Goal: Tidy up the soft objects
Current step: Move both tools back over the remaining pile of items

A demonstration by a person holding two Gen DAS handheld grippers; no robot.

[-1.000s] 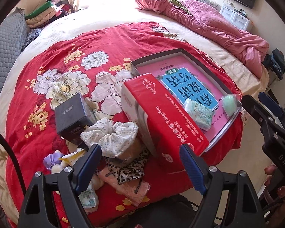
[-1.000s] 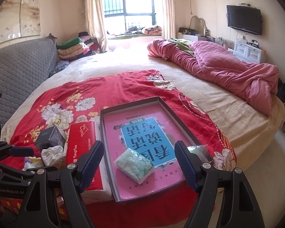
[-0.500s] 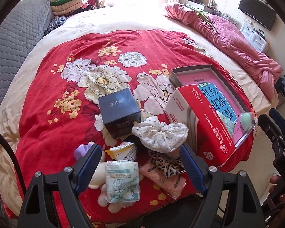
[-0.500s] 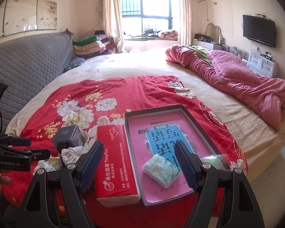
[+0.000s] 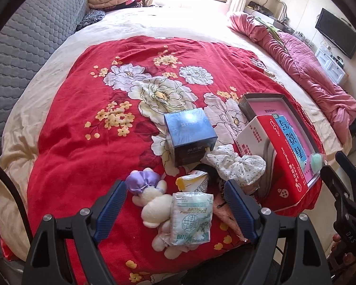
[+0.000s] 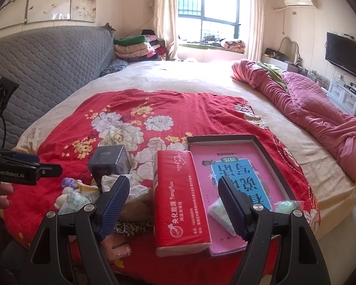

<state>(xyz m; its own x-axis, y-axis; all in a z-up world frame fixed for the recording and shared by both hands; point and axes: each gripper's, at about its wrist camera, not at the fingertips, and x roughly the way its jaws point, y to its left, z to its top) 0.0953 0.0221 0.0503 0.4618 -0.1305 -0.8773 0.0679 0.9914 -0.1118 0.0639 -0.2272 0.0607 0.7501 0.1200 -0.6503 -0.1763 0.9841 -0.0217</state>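
Left wrist view: the left gripper (image 5: 173, 207) is held spread wide above a tissue pack (image 5: 192, 218) lying on a white plush toy (image 5: 154, 204), near the front edge of the red floral blanket (image 5: 83, 130). Nothing is pinched. A scrunchie (image 5: 237, 163) is seen beside a dark box (image 5: 189, 135). The right gripper (image 6: 173, 205) is spread too, empty, over the red tissue brick (image 6: 180, 201) by the tray (image 6: 268, 152).

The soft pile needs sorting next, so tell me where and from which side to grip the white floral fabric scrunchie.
Pinch the white floral fabric scrunchie across its puffy right-hand lobe, coming from above. It lies flat atop the pile, wedged between the dark blue cube box and the red tissue pack, so side approaches look blocked. The open left gripper seems nearest.
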